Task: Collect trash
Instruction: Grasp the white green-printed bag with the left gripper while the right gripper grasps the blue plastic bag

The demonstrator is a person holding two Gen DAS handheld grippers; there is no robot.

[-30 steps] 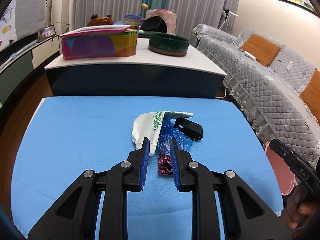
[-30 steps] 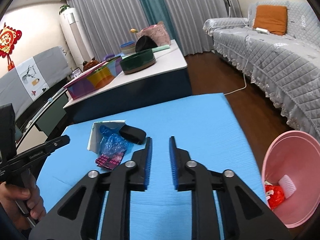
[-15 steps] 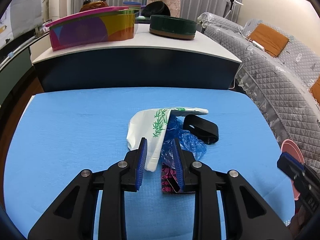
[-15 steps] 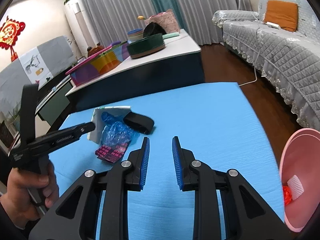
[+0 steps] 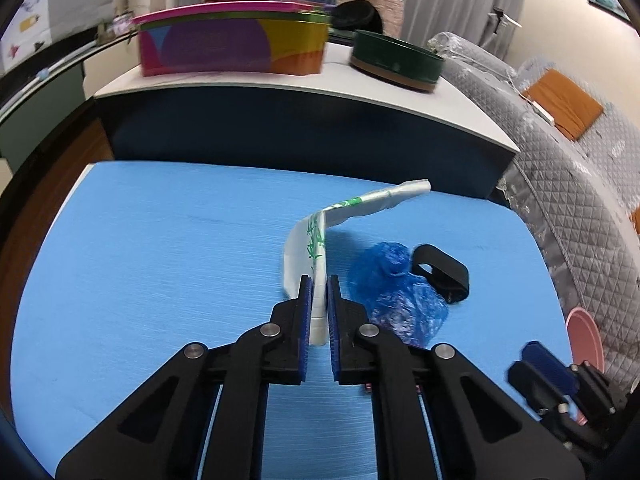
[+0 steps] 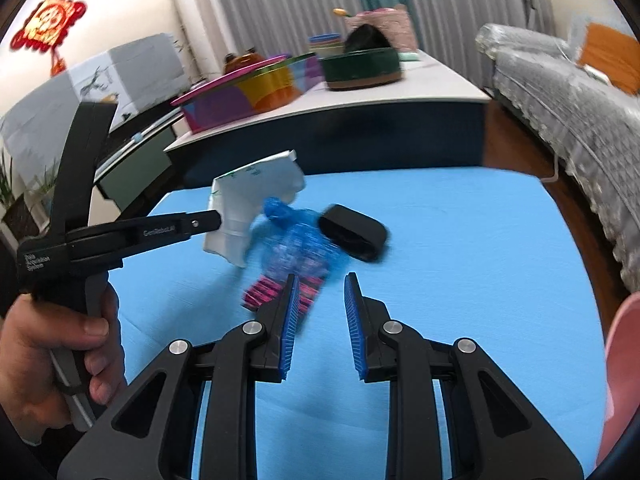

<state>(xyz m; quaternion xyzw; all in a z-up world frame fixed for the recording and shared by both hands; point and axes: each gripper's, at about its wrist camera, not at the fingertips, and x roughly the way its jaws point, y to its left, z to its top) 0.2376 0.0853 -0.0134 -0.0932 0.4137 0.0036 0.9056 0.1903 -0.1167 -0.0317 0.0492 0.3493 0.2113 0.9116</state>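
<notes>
Blue tabletop (image 5: 160, 260): left gripper (image 5: 319, 304) has just closed on the white paper wrapper (image 5: 310, 248), lifting it left of the blue plastic bag (image 6: 296, 240); right gripper (image 6: 320, 316), half open and empty, sits nearest that bag.

Evenly lit, soft indoor light, faint shadows on the blue tabletop (image 5: 160, 240). Strong fisheye bending and black corners. Motion blur throughout, heaviest on far shelf clutter and the blue plastic bag (image 6: 296, 244); near gripper bodies sharp.
</notes>
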